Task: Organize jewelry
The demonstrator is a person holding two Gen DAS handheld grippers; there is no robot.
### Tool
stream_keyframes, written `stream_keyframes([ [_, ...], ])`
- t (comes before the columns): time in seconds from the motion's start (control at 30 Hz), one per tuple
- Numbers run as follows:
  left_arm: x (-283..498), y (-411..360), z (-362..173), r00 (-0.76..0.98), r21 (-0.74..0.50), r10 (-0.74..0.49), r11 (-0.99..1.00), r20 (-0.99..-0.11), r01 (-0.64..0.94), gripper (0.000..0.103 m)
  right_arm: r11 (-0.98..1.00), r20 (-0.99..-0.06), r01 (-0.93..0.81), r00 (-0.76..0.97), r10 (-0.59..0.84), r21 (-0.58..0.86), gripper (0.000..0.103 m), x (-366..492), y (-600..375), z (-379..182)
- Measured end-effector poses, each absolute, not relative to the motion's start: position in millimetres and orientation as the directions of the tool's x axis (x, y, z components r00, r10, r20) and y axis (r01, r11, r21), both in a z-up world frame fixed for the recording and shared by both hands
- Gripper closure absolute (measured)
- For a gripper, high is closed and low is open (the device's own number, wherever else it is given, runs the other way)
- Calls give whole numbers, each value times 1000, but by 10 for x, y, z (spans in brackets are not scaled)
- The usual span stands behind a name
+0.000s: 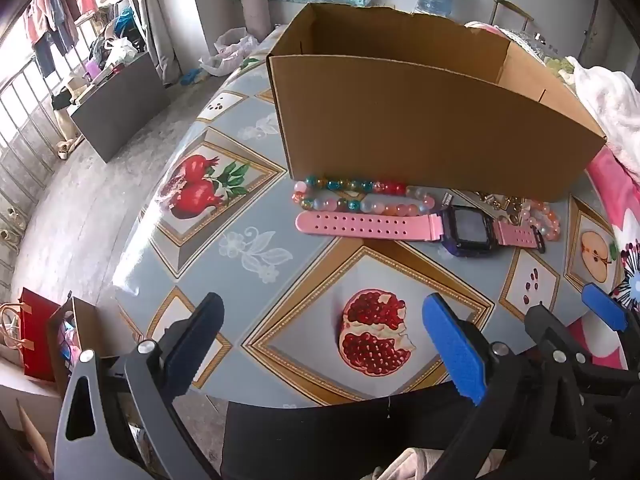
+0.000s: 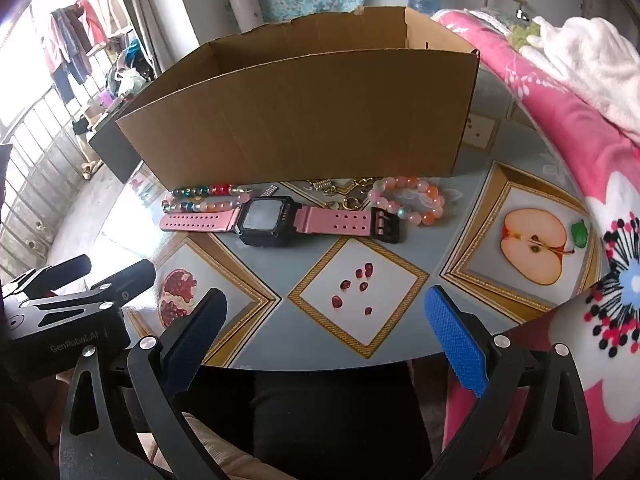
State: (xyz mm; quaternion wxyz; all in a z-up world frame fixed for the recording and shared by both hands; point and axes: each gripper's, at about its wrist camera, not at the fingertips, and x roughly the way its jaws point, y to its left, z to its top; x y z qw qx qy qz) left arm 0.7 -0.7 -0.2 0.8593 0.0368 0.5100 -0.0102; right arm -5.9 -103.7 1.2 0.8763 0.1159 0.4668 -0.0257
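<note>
Overhead-ish, both wrist views look down at a round table (image 1: 256,264) covered in a glossy fruit-print cloth. Left gripper (image 1: 324,344) hovers over the near edge, above a printed pomegranate half; jaws spread wide, nothing between them. Right gripper (image 2: 326,336) likewise held above the near edge, over a tile of printed seeds; jaws wide apart, empty. Each gripper shows at the edge of the other's view, side by side and apart.

Open-topped cardboard box (image 2: 304,120) stands upright toward the middle of the table. Inside not visible from either view.

Jewelry lies in a row along the box's near wall:
- Pink-strapped watch (image 2: 266,220) with a dark square face, laid flat and stretched out, black buckle toward the right.
- Multicoloured bead bracelet (image 1: 352,196) at the left end, just behind the watch strap, close against the box.
- Pink and orange bead bracelet (image 2: 412,200) at the right end, touching or nearly touching the buckle end of the watch.
- Small gold-coloured metal pieces (image 2: 344,190) between the two bracelets, at the foot of the box; too small to identify.

Pink floral blanket (image 2: 560,120) drapes over the table's right side.
</note>
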Motion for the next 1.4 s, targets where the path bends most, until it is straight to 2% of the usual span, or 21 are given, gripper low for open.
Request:
stream_keyframes([
  [1.4,0,41,37,495,35,3,998,-869,57,5,973,-819,152,571,56,173,8,8,-1049,21],
])
